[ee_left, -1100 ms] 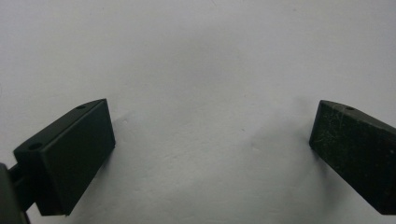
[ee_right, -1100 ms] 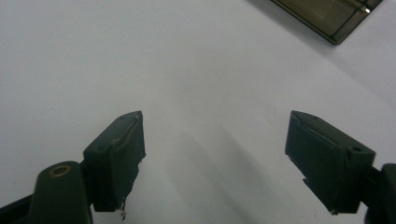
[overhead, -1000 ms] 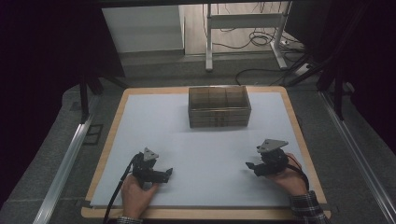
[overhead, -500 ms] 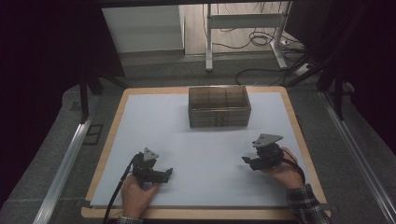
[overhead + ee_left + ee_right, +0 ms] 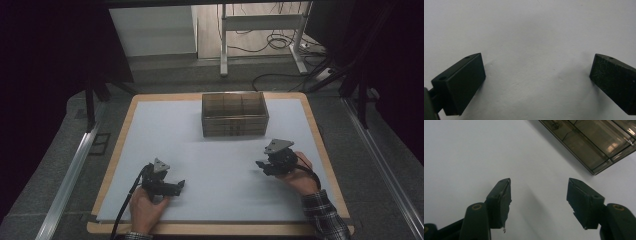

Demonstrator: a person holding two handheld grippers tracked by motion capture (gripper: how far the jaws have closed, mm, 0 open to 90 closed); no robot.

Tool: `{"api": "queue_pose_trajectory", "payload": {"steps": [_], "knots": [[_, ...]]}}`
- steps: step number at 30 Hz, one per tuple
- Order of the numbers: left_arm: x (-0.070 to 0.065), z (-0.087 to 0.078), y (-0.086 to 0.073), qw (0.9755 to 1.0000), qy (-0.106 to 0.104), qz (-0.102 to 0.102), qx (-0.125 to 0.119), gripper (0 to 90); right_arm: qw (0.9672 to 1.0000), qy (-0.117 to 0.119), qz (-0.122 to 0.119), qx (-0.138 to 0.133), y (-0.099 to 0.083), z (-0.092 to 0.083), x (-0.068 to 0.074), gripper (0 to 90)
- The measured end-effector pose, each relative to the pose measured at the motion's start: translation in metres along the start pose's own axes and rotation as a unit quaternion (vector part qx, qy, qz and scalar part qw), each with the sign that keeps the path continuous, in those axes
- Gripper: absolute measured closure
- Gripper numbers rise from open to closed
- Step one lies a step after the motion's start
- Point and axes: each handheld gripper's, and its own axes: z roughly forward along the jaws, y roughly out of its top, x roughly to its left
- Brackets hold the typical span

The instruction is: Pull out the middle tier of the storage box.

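**Both tongs open, box waiting at the far side**

The left tongs (image 5: 176, 186) rest low on the white tabletop (image 5: 210, 150) near the person's edge, spread wide with nothing between them; the left gripper view shows bare white surface between the two black jaws. The right tongs (image 5: 260, 165) sit off to the right, just above the tabletop, also parted and empty. They angle toward the middle, and the right gripper view catches a corner of the clear divided box (image 5: 596, 142) up ahead.

That box (image 5: 234, 114) stands at the far middle of the tabletop, well apart from both tongs. It is see-through, with inner partitions; what its compartments hold is too small to tell.

The step in hand looks like the approach to the box. To do it well, bring the right tongs forward in a level line, keep them open until the jaws straddle a wall or corner, and square them to that wall first, since a slanted grip on smooth plastic may slip. The left tongs could steady the opposite side.
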Motion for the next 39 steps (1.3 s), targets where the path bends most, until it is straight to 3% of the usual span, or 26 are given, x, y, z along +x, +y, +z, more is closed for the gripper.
{"api": "queue_pose_trajectory", "payload": {"steps": [6, 18, 22, 25, 28, 29, 30, 39], "knots": [[0.0, 0.0, 0.0, 1.0, 0.0, 0.0, 0.0, 0.0, 0.9995, -0.018, -0.025, 0.005, 0.003, 0.006, 0.001, 41.6], [0.0, 0.0, 0.0, 1.0, 0.0, 0.0, 0.0, 0.0, 0.9965, -0.052, -0.065, 0.006, 0.015, 0.016, 0.002, 42.7], [0.0, 0.0, 0.0, 1.0, 0.0, 0.0, 0.0, 0.0, 0.9928, -0.067, -0.099, 0.011, 0.022, 0.021, 0.006, 43.3], [0.0, 0.0, 0.0, 1.0, 0.0, 0.001, 0.001, 0.0, 0.991, -0.074, -0.111, 0.014, 0.024, 0.024, 0.007, 43.3], [0.0, 0.0, 0.0, 1.0, 0.0, 0.001, 0.001, 0.0, 0.9861, -0.092, -0.137, 0.017, 0.027, 0.028, 0.01, 43.7], [0.0, 0.0, 0.0, 1.0, 0.0, 0.001, 0.001, 0.0, 0.9861, -0.092, -0.137, 0.017, 0.027, 0.028, 0.01, 43.7], [0.0, 0.0, 0.0, 1.0, 0.0, 0.001, 0.001, 0.0, 0.9827, -0.105, -0.152, 0.018, 0.03, 0.03, 0.011, 44.4], [0.0, 0.0, 0.0, 1.0, 0.0, 0.001, 0.001, 0.0, 0.9746, -0.129, -0.183, 0.015, 0.039, 0.037, 0.014, 49.1]]}}
